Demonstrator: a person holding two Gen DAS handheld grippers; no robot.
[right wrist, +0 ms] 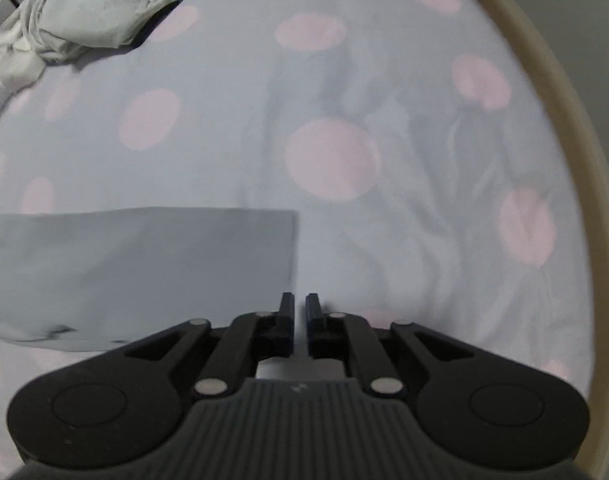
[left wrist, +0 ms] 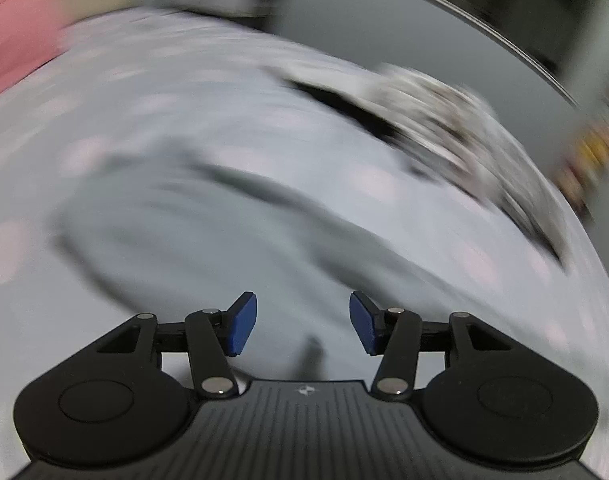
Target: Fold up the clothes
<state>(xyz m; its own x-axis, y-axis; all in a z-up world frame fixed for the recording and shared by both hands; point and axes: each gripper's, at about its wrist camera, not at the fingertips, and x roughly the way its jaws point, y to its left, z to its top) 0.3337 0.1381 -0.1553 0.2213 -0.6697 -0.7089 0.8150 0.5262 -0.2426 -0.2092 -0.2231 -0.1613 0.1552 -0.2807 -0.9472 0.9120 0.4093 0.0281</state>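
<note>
Between folds: your left gripper (left wrist: pixel 303 322) is spread and empty over the blurred grey garment (left wrist: pixel 192 232); your right gripper (right wrist: pixel 300 320) is nearly pressed together, holding nothing, beside the garment's squared edge (right wrist: pixel 144 264) on the dotted bedsheet (right wrist: pixel 332 160). Next, likely pinch that edge; crumpled white clothes (right wrist: pixel 84 12) wait beyond

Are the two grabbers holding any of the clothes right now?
No. The left gripper is open over a grey garment; the right gripper is nearly shut on nothing.
</note>
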